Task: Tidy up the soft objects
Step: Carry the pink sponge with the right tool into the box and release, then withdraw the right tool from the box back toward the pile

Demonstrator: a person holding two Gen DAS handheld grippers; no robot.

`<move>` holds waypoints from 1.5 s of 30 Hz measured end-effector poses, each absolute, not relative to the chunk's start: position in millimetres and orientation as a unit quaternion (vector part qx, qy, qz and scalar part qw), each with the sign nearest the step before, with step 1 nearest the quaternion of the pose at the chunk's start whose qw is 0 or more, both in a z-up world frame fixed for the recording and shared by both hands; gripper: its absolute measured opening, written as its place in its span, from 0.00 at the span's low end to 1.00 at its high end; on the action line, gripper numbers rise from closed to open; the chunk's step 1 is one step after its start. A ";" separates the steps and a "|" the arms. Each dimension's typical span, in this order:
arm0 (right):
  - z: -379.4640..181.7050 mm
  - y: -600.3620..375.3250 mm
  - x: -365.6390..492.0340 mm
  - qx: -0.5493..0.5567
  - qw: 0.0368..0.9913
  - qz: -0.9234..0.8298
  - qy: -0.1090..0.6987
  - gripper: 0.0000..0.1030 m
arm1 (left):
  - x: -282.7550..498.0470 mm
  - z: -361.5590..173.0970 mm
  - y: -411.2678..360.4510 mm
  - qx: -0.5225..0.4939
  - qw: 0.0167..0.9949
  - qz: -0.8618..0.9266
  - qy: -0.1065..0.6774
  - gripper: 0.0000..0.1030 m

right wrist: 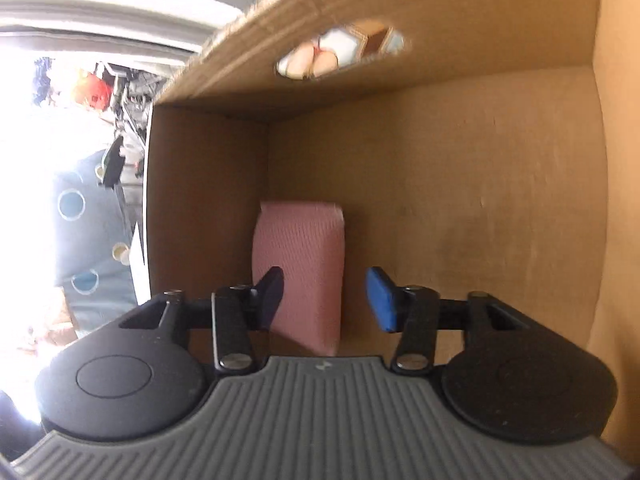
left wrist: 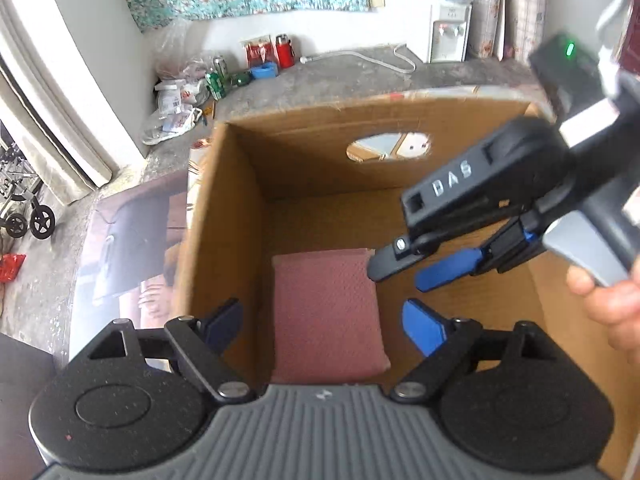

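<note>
A folded pink cloth point(left wrist: 324, 292) lies flat on the floor of an open cardboard box point(left wrist: 236, 208), against its left wall. My left gripper point(left wrist: 324, 326) hangs over the cloth with its jaws wide and nothing between them. My right gripper point(left wrist: 400, 276) reaches into the box from the right, its tips just past the cloth's right edge. In the right wrist view the pink cloth point(right wrist: 300, 236) lies below my right gripper point(right wrist: 326, 284). The jaws stand apart, and the blue pad point(right wrist: 380, 300) is clear of the cloth. The box wall point(right wrist: 480, 200) fills that view.
A hand point(left wrist: 612, 304) holds the right gripper's handle. The box's far wall has an oval grip hole point(left wrist: 388, 146). Behind the box, plastic bags point(left wrist: 176, 96), cans, a red flask point(left wrist: 284, 50) and a water dispenser point(left wrist: 448, 32) stand on the concrete floor. A wheeled frame point(left wrist: 28, 216) is at far left.
</note>
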State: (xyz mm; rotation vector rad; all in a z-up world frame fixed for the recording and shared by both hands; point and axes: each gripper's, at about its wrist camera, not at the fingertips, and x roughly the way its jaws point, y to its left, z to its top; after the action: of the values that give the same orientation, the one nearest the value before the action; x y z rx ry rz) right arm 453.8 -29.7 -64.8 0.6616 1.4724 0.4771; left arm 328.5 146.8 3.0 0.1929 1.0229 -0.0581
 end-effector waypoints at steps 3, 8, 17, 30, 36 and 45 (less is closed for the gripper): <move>-57.7 -15.6 432.5 0.265 0.651 0.241 0.670 0.47 | 306.6 20.9 156.2 0.076 0.877 -0.021 0.475 0.86; -62.9 16.5 409.6 0.226 0.619 0.275 0.700 0.47 | 275.2 42.2 179.6 0.037 0.893 0.001 0.448 0.86; -77.8 46.1 419.6 0.270 0.632 0.252 0.681 0.41 | 252.5 43.0 213.1 -0.030 0.899 0.027 0.435 0.85; -89.0 59.4 436.7 0.368 0.657 0.183 0.632 0.24 | 231.0 35.8 227.8 -0.073 0.902 0.032 0.424 0.85; -87.4 72.7 441.3 0.360 0.659 0.194 0.632 0.28 | 228.0 31.3 226.4 -0.080 0.901 0.032 0.425 0.85; -36.8 69.9 438.6 0.324 0.687 0.229 0.608 0.71 | 211.9 38.5 209.9 -0.081 0.913 0.018 0.401 0.86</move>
State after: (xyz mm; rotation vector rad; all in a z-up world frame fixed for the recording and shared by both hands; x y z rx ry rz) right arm 438.6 69.9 -36.8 0.7264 1.3622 0.5122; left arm 211.9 209.9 38.5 -0.1663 0.8255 0.0370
